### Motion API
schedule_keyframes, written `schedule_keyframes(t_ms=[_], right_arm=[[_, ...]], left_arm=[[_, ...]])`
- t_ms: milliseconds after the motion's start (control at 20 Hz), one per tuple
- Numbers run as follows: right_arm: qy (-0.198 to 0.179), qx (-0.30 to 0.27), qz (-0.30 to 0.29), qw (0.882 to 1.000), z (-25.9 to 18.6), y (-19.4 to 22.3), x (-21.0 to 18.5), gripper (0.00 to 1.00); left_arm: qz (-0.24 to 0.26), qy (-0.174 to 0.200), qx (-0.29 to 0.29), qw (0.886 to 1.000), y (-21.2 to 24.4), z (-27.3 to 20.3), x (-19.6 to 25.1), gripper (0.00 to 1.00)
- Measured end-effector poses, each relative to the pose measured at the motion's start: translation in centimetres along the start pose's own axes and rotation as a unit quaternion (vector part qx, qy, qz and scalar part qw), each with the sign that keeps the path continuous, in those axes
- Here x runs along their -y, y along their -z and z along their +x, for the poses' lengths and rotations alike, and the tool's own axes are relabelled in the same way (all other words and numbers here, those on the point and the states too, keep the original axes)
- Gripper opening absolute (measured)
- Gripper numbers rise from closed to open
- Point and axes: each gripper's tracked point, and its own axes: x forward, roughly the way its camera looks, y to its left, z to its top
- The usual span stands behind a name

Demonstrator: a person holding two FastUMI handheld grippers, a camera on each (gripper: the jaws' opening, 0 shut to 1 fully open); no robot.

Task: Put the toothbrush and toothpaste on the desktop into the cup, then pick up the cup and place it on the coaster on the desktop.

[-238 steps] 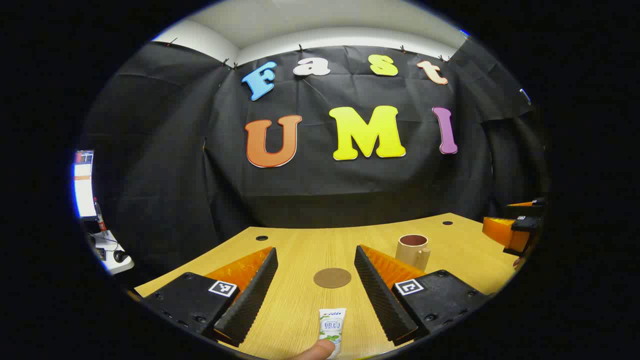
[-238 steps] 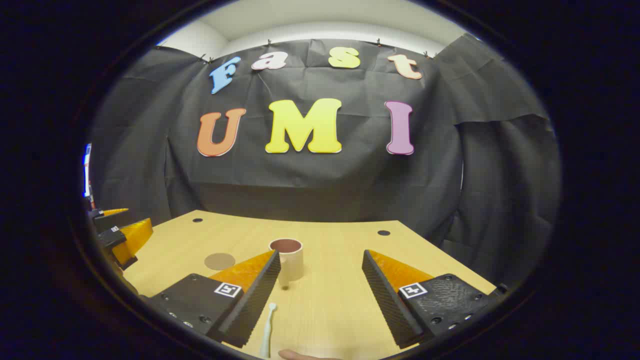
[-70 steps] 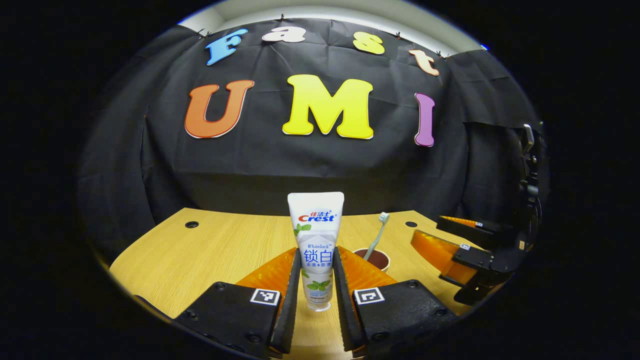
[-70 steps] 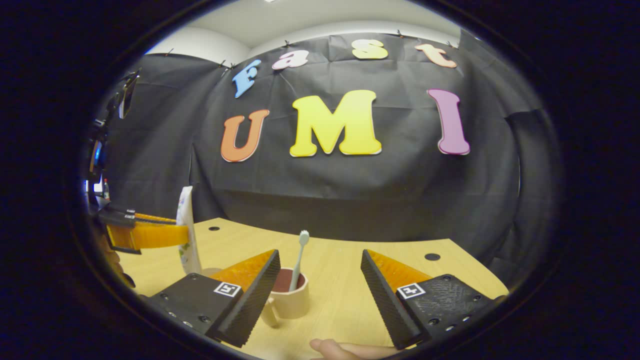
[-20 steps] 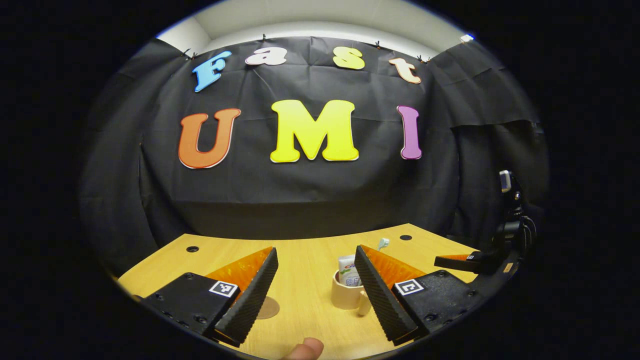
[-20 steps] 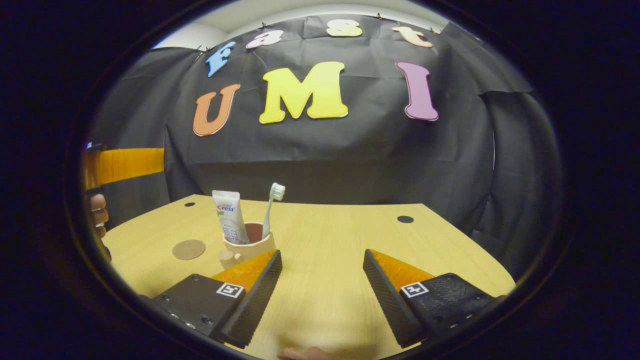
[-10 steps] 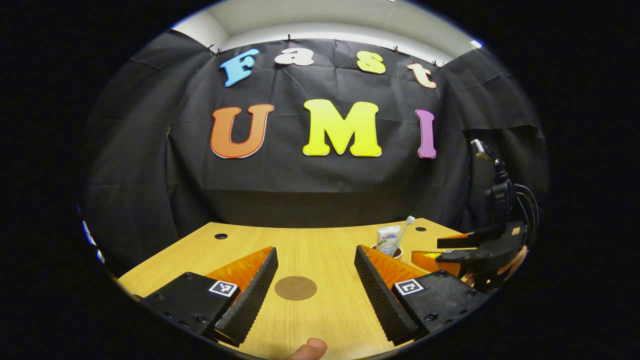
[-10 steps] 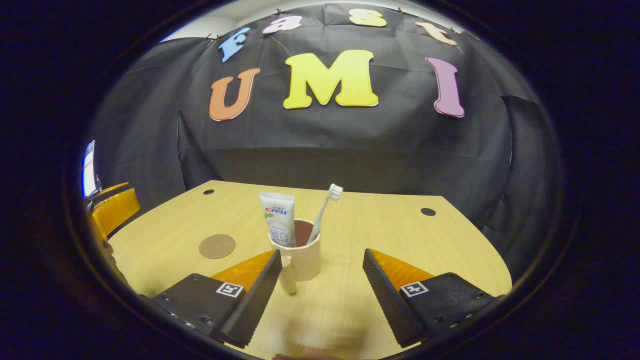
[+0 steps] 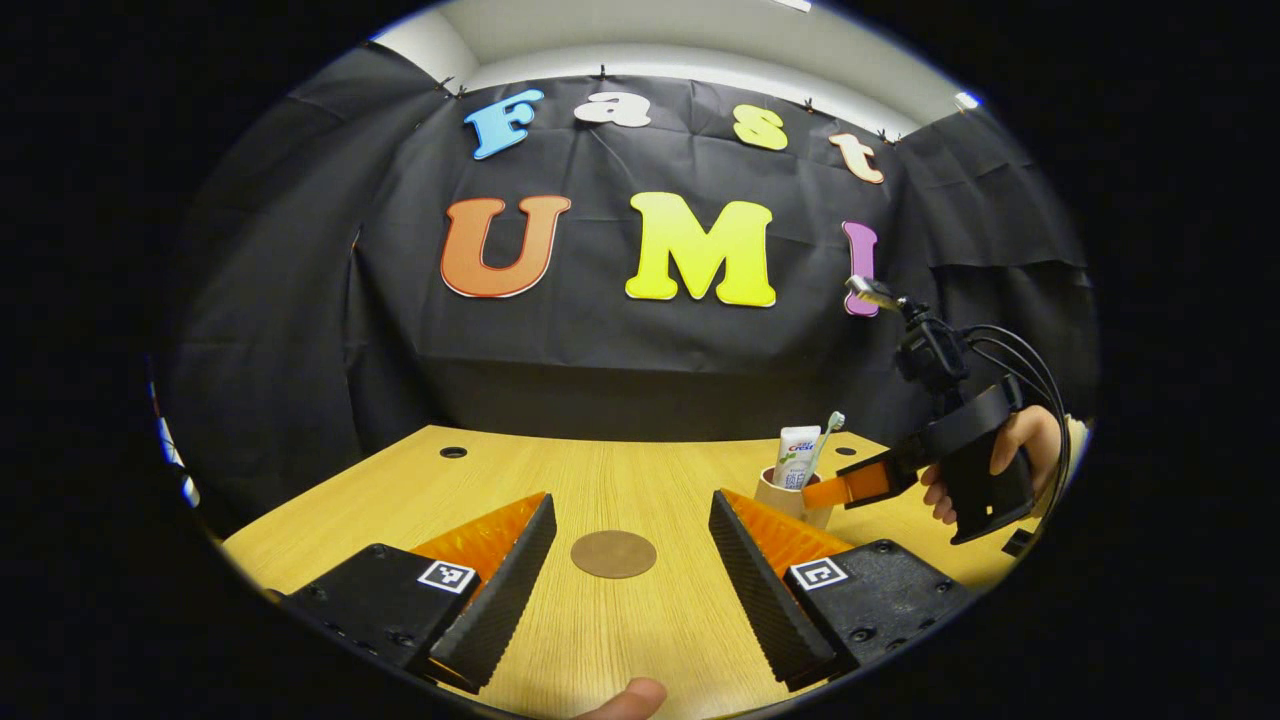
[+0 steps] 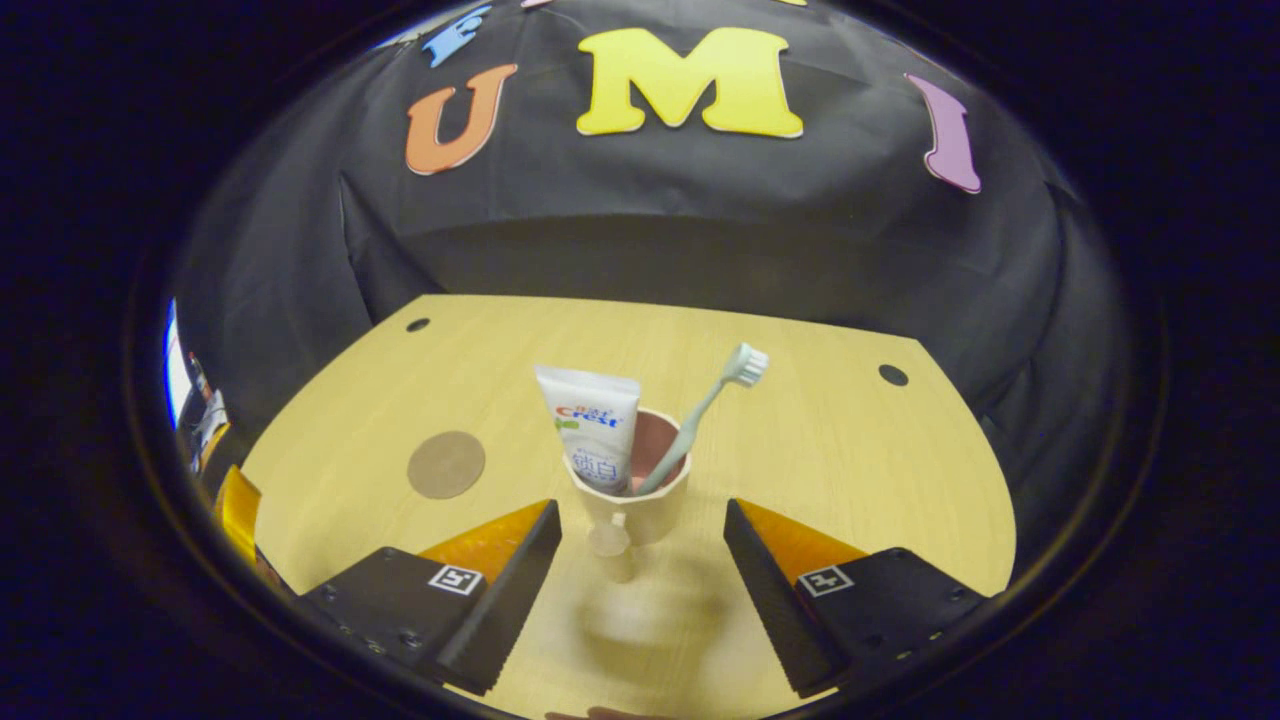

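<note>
A beige cup (image 10: pixel 632 505) stands upright on the wooden desktop (image 10: pixel 850 450), its handle (image 10: pixel 610 545) turned toward the camera. Inside it lean a white toothpaste tube (image 10: pixel 592 425) and a pale toothbrush (image 10: pixel 705 405). My right gripper (image 10: pixel 642 515) is open, one finger on each side of the cup, with gaps to both. A round brown coaster (image 10: pixel 446 464) lies bare to the cup's left. In the left gripper view my left gripper (image 9: pixel 630 500) is open and holds nothing, with the coaster (image 9: pixel 613 553) just beyond its fingers. The cup (image 9: pixel 790 497) stands to the right, the right gripper (image 9: pixel 850 490) at it.
A hand (image 9: pixel 1010 450) holds the right gripper, with cables trailing from it. Cable holes (image 10: pixel 893 374) (image 9: pixel 453 452) sit near the desktop's far edge. A thumb tip (image 9: pixel 625 700) shows at the bottom. A bit of the left gripper's finger (image 10: pixel 235 500) is at the left edge.
My right gripper has moved forward and tilted down, so the cup now stands between its open fingers. The left gripper has stayed open behind the coaster.
</note>
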Motion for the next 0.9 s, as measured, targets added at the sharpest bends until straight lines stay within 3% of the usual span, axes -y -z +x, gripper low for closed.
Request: schedule_keyframes(t_ms=[250,500,700,900], right_arm=[[-0.013,-0.121,0.054,0.991,3.1,1.8,-1.5,0.93],[0.003,-0.175,0.046,0.983,5.8,2.2,-1.4,0.89],[0.009,-0.211,0.058,0.976,6.8,3.3,-1.5,0.78],[0.018,-0.213,0.051,0.976,7.1,2.8,-1.5,0.72]], left_arm=[[0.001,0.004,-0.002,1.000,0.5,-0.8,-0.4,0.98],[0.015,0.008,0.000,1.000,0.9,-1.7,-0.6,0.98],[0.023,0.009,-0.003,1.000,0.7,-1.9,-1.4,0.97],[0.025,0.013,0.001,1.000,0.4,-2.1,-1.5,0.98]])
